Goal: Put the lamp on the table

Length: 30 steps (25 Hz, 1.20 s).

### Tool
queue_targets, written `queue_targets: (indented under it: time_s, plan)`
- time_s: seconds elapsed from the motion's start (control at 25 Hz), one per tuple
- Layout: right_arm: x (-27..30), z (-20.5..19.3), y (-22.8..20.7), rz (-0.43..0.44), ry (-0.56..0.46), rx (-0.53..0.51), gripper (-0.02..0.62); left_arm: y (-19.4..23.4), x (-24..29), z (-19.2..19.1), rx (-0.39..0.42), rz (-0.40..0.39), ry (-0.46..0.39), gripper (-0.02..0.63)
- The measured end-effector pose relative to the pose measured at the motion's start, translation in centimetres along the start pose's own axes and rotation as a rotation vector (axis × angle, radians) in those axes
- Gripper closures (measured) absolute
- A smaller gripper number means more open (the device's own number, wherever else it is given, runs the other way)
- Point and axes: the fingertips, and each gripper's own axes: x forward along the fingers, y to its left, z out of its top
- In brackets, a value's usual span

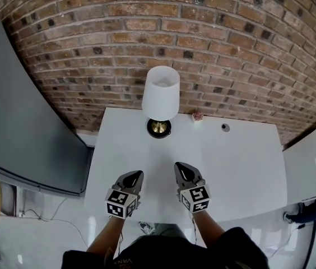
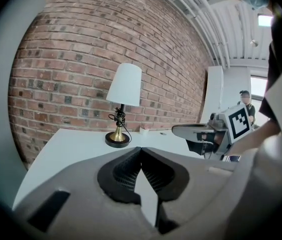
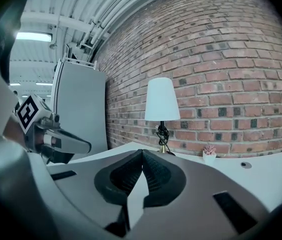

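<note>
Brick wall (image 1: 203, 49) is backing a white table (image 1: 231, 167). Lamp (image 1: 160, 97) is standing upright at the table's far edge, long axis vertical, shade uppermost. Only the gripper views are showing the cord (image 2: 119, 118) wound round its stem. Left gripper (image 1: 137, 174) and right gripper (image 1: 179, 166) are hovering nearer, fingers pressed together, empty.

Lamp (image 1: 160, 100) upright on white table (image 1: 236, 167), near its back edge by the brick wall. White conical shade, thin dark stem with cord wound around, brass base on black disc.
</note>
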Motion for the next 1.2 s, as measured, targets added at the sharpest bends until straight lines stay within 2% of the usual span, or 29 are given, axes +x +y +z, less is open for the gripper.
queue_targets:
  time_s: [0.52,1.2]
  plan:
    - [-5.3,0.3,2.8,0.002,0.018,-0.003,0.597,-3.0,-4.6,0.2,0.047,0.004,-0.033,0.601]
    - [-9.0,-0.4,4.5,-0.02,0.038,-0.016,0.598,-4.5,-8.3,-1.1,0.051,0.032,-0.031,0.601]
